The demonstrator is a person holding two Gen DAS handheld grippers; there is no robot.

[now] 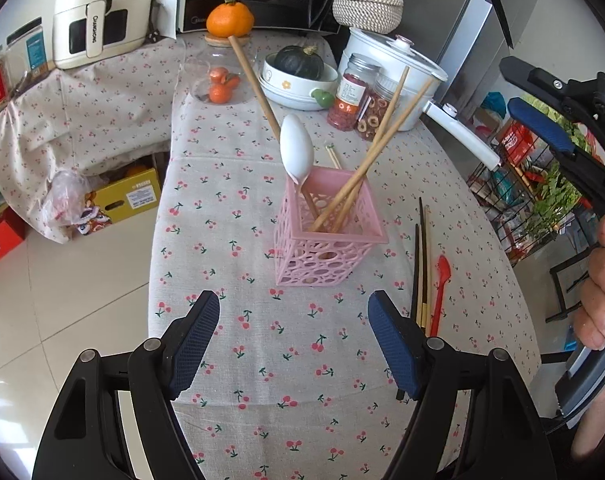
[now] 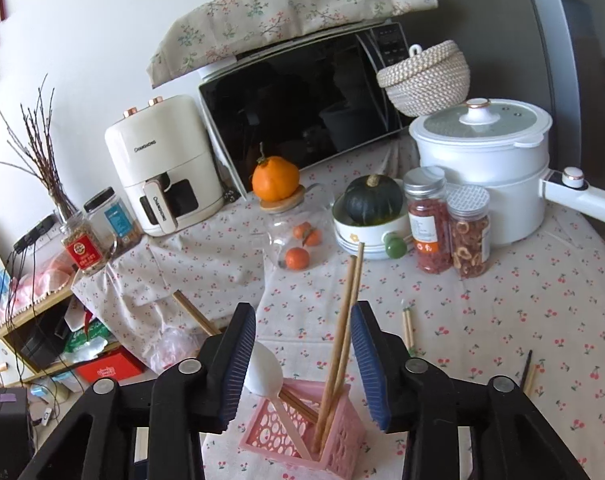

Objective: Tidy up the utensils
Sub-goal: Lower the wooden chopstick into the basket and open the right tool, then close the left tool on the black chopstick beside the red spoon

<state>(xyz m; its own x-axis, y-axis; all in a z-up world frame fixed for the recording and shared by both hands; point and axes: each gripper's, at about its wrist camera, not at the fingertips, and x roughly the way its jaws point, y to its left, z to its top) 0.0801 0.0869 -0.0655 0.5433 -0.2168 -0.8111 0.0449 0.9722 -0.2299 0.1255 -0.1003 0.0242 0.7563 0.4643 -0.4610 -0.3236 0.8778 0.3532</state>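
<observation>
Left wrist view: the left gripper [image 1: 292, 344] is held wide apart and empty, low over the cherry-print tablecloth [image 1: 230, 208]. Straight ahead at twelve o'clock stands the pink perforated plastic utensil basket [image 1: 326, 232], already holding a white plastic spoon [image 1: 296, 148] and several long wooden chopsticks [image 1: 382, 140] that lean outward. At about one o'clock from this gripper, just beside its right finger, the remaining loose pieces are seen: a pair of dark chopsticks with pale ends [image 1: 419, 264] and a small red plastic spoon [image 1: 439, 294]. Their long axes are laid nearly parallel to the fingers, pointing away towards twelve o'clock. The right gripper [image 1: 542, 120] is seen at three o'clock, raised well above the table.

In the right wrist view, the right gripper [image 2: 302, 364] is also spread wide with nothing clamped, hovering over the basket [image 2: 302, 432], two wooden chopsticks [image 2: 344, 336] rising between its fingers. The loose pieces are judged nearer to the left gripper; a small shift rightward would be needed.
</observation>
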